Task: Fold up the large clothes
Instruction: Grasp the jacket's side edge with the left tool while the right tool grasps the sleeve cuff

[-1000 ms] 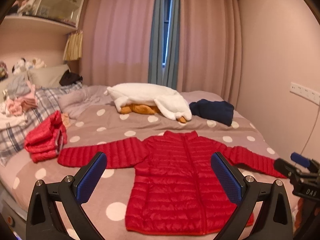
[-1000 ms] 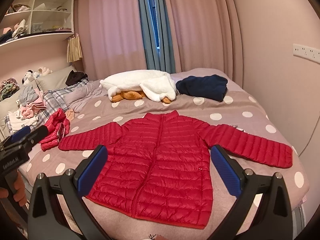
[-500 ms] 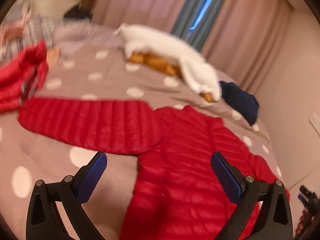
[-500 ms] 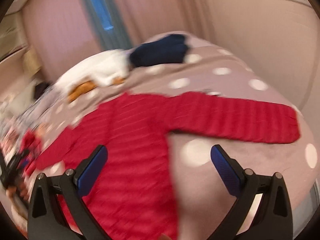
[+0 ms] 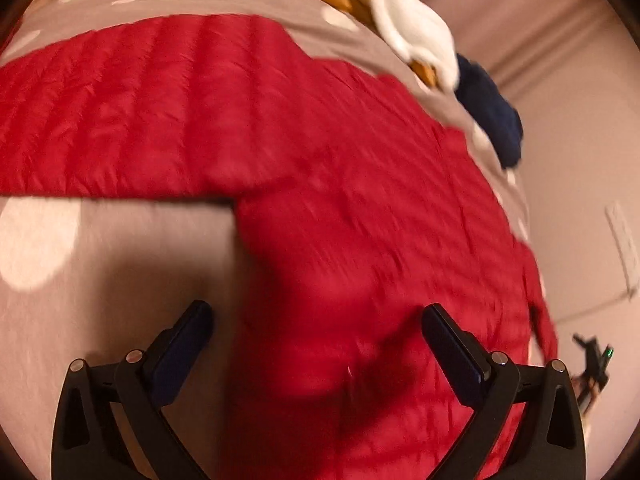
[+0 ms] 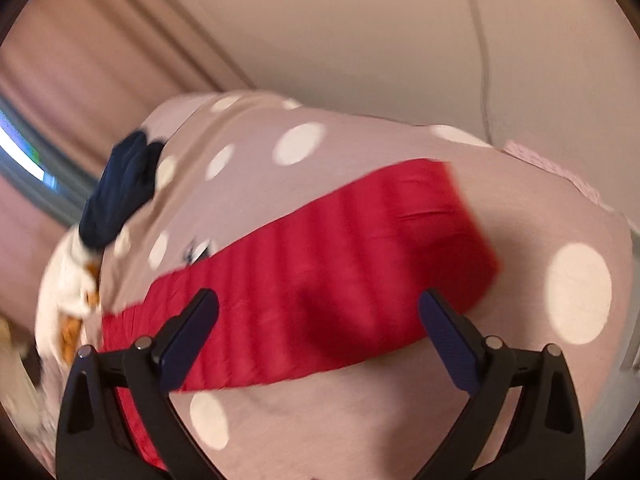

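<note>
A: Fingers (image 5: 452, 344) on the left gripper (image 5: 316, 336) are standing wide apart, nothing between them. They are hanging low over the red down jacket (image 5: 320, 184), near where its sleeve joins the body.

B: Same on the right gripper (image 6: 318, 328): spread wide, gripping nothing. It is hovering over the other sleeve (image 6: 340, 256), close to the cuff end.

A: Jacket is lying flat, front up, on the polka-dot bed cover (image 5: 132, 264), both sleeves stretched outward. Blurry frames, so I am not reading whether any pad is touching fabric.

B: Judging the step as the first pinch on each sleeve, ahead of folding them in across the chest.

A: Agreed. Puffy, slippery shell, I am guessing. Better to be biting deep, catching both layers of the sleeve rather than skimming the top skin.

B: And keeping the bed cover out of the pinch. It is lying right under the sleeve edge on my side.

A: I would be taking mine nearer the sleeve's outer edge than the armpit, so the fold line is falling at the shoulder seam.

B: Navy garment (image 6: 120, 196) and white plush toy (image 5: 408, 28) are sitting well beyond the collar, so they are not crowding the fold.

A: Lifting low and carrying both sleeves in evenly should be keeping the body from dragging.
</note>
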{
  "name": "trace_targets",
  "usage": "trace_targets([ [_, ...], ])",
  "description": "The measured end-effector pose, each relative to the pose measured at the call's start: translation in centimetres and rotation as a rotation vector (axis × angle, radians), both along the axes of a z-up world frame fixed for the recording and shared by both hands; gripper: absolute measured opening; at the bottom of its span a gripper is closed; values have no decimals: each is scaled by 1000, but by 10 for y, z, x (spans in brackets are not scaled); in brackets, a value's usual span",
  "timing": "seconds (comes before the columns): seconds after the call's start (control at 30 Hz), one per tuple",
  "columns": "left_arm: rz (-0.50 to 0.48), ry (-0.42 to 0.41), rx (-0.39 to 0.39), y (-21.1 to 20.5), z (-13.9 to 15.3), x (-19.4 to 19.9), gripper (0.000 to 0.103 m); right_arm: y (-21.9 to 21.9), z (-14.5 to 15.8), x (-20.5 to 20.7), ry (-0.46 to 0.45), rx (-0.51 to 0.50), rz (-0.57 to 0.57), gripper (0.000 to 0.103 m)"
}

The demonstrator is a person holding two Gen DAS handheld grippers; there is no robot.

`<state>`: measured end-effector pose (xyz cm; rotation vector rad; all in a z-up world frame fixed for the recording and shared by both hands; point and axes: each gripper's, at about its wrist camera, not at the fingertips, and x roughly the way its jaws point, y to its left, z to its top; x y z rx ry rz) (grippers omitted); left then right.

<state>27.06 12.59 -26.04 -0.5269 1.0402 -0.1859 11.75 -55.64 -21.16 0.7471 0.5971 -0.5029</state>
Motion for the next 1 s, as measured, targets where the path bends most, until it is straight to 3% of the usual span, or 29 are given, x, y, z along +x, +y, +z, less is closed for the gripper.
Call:
trace_targets([
  [0.07, -12, -6, 22, -9, 3, -12, 93, -8, -5, -15, -15, 19, -35, 96],
  [0.13, 25, -7, 11, -10, 3, -23, 71, -14, -11, -26, -20, 44, -58, 95],
  [0.17, 54, -7, -5, -7, 2, -28, 66, -18, -15, -30, -21, 59, -61, 95],
  [0.23, 118, 8, -90, 8, -7, -31, 50, -23, -20, -34, -24, 81, -59, 93],
  [0.3, 141, 23, -167, 17, -9, -38, 45, -27, -25, -35, -46, 100, -68, 91],
  [0.37, 119, 33, -207, 24, -14, -42, 42, -32, -36, -31, -74, 158, -68, 88],
  [0.5, 101, 38, -123, 13, -12, -59, 36, -36, -48, -32, -160, 206, -78, 82],
  [0.57, 133, 45, -140, 16, -12, -65, 31, -37, -50, -30, -193, 208, -79, 65],
  [0.63, 138, 38, -135, 20, -14, -64, 29, -38, -54, -24, -168, 190, -94, 26],
  [0.67, 134, 33, -121, 19, -14, -65, 29, -39, -57, -21, -124, 170, -116, 22],
  [0.73, 114, 11, -45, 14, -12, -66, 28, -38, -58, -18, -125, 163, -132, 12],
  [0.83, 89, -16, 82, 0, -7, -68, 28, -32, -49, -16, -99, 110, -131, 10],
  [1.0, 120, -58, 112, 0, -10, -67, 28, 8, 2, 6, -24, -127, -78, 8],
])
